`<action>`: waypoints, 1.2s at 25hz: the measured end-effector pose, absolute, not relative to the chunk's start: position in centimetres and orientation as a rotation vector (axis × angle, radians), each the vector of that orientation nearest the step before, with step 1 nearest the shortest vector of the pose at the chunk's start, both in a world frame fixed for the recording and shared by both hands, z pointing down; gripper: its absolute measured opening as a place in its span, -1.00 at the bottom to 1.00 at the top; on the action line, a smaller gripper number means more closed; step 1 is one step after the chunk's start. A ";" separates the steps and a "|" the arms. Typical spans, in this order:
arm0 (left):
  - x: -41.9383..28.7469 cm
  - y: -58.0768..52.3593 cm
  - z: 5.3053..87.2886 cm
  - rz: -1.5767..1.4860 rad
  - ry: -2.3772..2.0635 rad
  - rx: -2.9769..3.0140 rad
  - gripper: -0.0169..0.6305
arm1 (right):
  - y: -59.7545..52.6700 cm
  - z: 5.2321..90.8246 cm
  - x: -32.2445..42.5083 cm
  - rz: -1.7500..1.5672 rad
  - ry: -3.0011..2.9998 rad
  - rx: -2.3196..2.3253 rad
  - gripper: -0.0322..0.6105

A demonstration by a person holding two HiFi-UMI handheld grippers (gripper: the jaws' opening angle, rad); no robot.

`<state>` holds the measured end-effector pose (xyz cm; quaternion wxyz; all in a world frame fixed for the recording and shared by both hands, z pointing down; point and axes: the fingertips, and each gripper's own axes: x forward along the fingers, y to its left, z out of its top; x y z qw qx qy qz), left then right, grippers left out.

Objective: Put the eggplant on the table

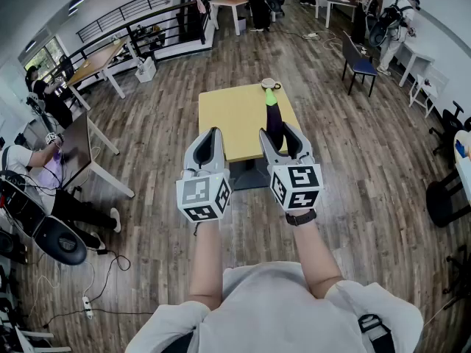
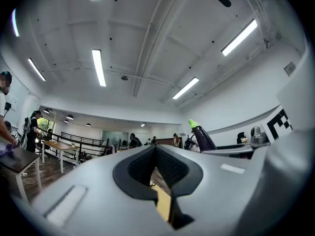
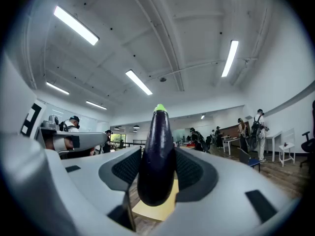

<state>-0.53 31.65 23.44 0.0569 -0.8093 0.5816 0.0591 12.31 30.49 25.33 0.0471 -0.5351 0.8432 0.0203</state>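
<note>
A dark purple eggplant [image 1: 274, 120] with a green tip stands upright between the jaws of my right gripper [image 1: 280, 132], which is shut on it. In the right gripper view the eggplant [image 3: 156, 156] fills the gap between the two dark pads. It hangs over the near right part of a small yellow table [image 1: 229, 116]. My left gripper [image 1: 213, 134] is beside it to the left, over the table's near edge. Its jaws are together with nothing between them. From the left gripper view the eggplant [image 2: 202, 137] shows to the right.
A small round object [image 1: 270, 84] sits at the table's far right edge. A blue chair [image 1: 358, 63] stands at the back right. Wooden desks [image 1: 99, 61] and a seated person [image 1: 37, 171] are at the left. Cables [image 1: 88, 293] lie on the wood floor.
</note>
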 end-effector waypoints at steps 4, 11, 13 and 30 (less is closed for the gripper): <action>1.7 31.6 23.7 0.182 1.768 -2.462 -0.92 | 30.2 25.3 14.4 0.043 2.577 -1.619 -0.23; 5.3 31.9 25.2 0.168 1.762 -2.481 -0.92 | 29.9 26.2 18.5 -0.020 2.546 -1.615 -0.23; 5.7 31.8 26.5 0.138 1.778 -2.488 -0.92 | 29.4 27.3 19.1 -0.046 2.559 -1.612 -0.23; -0.4 13.7 27.8 0.161 1.806 -2.516 -0.92 | 14.0 28.8 12.3 -0.027 2.633 -1.549 -0.23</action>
